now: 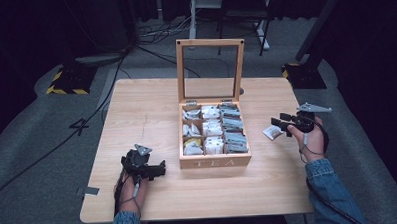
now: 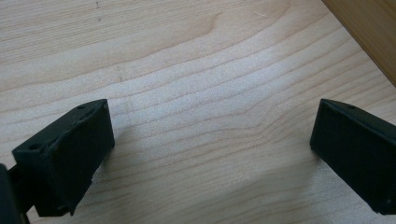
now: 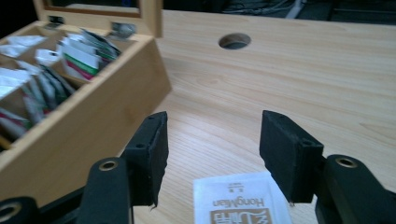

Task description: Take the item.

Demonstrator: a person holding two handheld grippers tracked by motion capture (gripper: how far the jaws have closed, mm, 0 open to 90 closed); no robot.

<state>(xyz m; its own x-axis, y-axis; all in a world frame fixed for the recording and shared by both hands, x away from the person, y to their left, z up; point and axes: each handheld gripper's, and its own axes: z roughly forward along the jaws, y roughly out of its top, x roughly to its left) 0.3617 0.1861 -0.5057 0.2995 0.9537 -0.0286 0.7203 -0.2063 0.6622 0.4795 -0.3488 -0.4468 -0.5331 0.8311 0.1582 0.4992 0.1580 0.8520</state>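
Observation:
A wooden tea box (image 1: 216,163) stands open at the table's middle, its glass lid (image 1: 209,43) upright, its compartments full of tea sachets (image 1: 212,127). My right gripper (image 1: 279,121) is to the right of the box, open. In the right gripper view its jaws (image 3: 212,144) stand apart above a white sachet (image 3: 243,200) that lies flat on the table, untouched by the pads; the same sachet (image 1: 271,133) lies beside the box's right wall (image 3: 88,126). My left gripper (image 1: 161,168) rests by the box's front left corner, open over bare wood (image 2: 210,140).
The light wooden table (image 1: 146,109) has free room to the left of the box and along its front edge. A round hole (image 3: 234,41) is cut in the tabletop behind the box. The box's corner (image 2: 369,32) lies just beyond the left gripper.

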